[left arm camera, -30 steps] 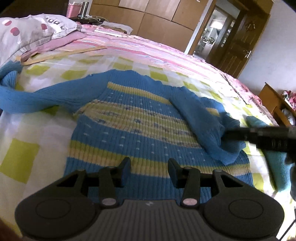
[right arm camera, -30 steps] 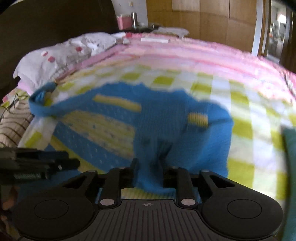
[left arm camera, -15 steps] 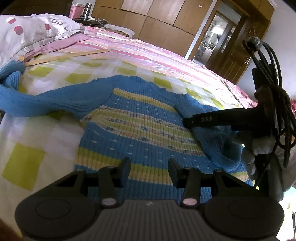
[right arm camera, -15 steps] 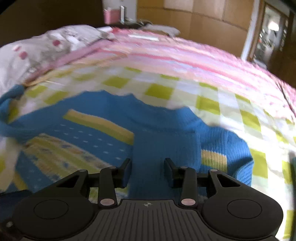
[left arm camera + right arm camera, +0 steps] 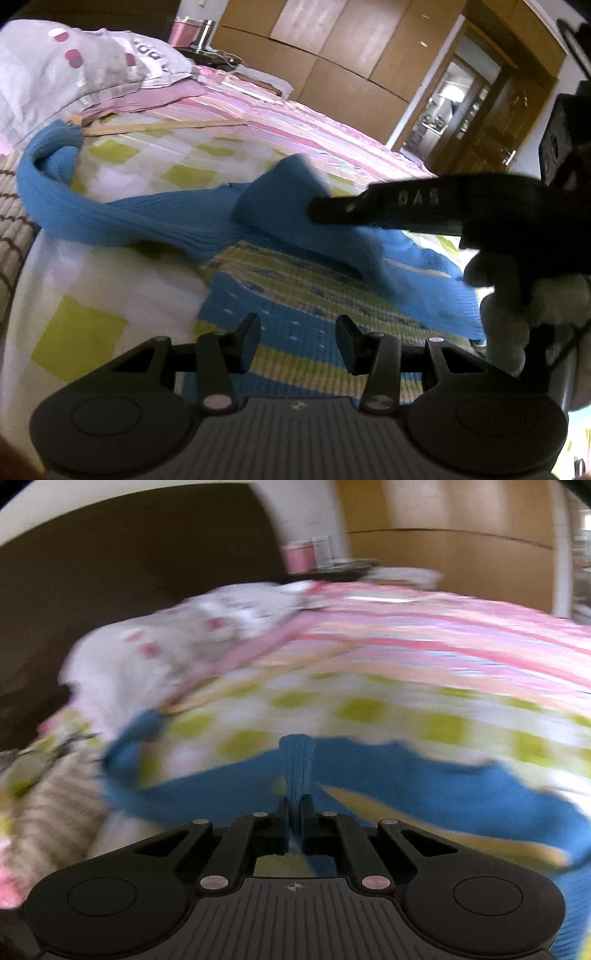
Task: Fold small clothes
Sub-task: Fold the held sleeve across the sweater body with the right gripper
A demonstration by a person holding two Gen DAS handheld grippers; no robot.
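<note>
A small blue knit sweater with yellow stripes lies flat on the bed. Its left sleeve stretches out toward the pillow. My right gripper is shut on the right sleeve and holds it lifted over the sweater's chest; it also shows in the left wrist view, with the sleeve hanging from it. My left gripper is open and empty just above the sweater's lower hem.
The bed has a yellow-checked sheet and a pink striped blanket. A white pillow with pink dots lies at the far left. Wooden wardrobes and a doorway stand behind the bed.
My right gripper has shut on the right sleeve and carried it leftward across the sweater. The left gripper has stayed open, low over the hem.
</note>
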